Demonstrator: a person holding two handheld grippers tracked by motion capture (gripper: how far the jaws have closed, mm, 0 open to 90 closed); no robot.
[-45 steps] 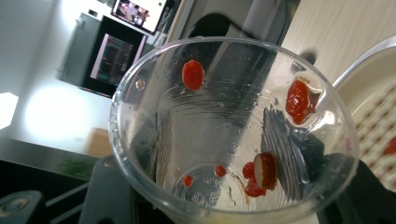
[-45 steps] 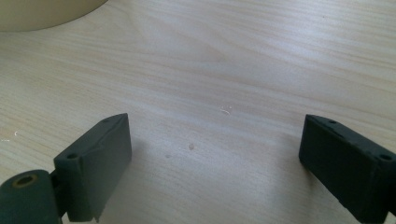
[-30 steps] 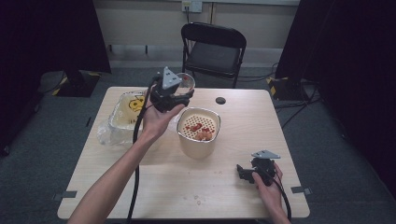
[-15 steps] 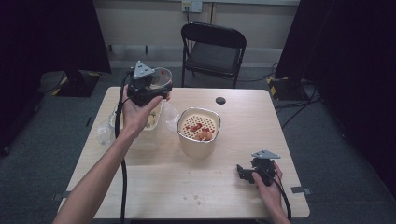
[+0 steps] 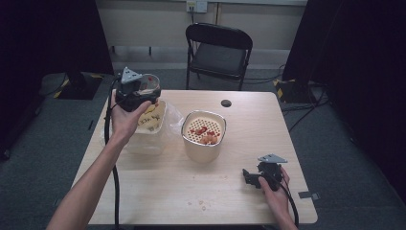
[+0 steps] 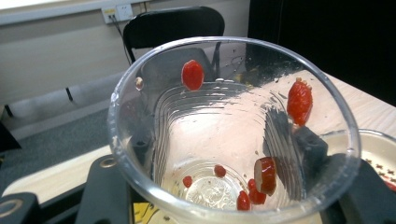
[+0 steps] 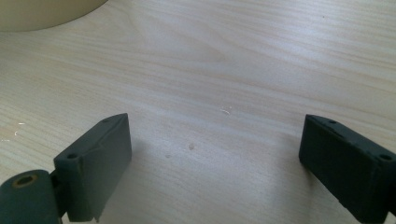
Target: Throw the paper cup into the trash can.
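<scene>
My left gripper is raised over the table's left rear, shut on a clear plastic cup. In the left gripper view the cup lies tipped with its mouth toward the camera, and a few red fruit pieces stick to its inner wall and bottom. Below it sits a clear tub of yellow pieces. A cream bowl with a perforated insert holds red and pale bits at the table's middle. My right gripper rests open on the table's front right, jaws wide apart over bare wood.
A black folding chair stands behind the table. A small black round cap sits near the back edge. Crumbs lie near the front edge. The cream bowl's side shows at the top left of the right gripper view.
My left gripper has carried the cup leftward, from beside the cream bowl to above the clear tub. The right gripper has stayed still.
</scene>
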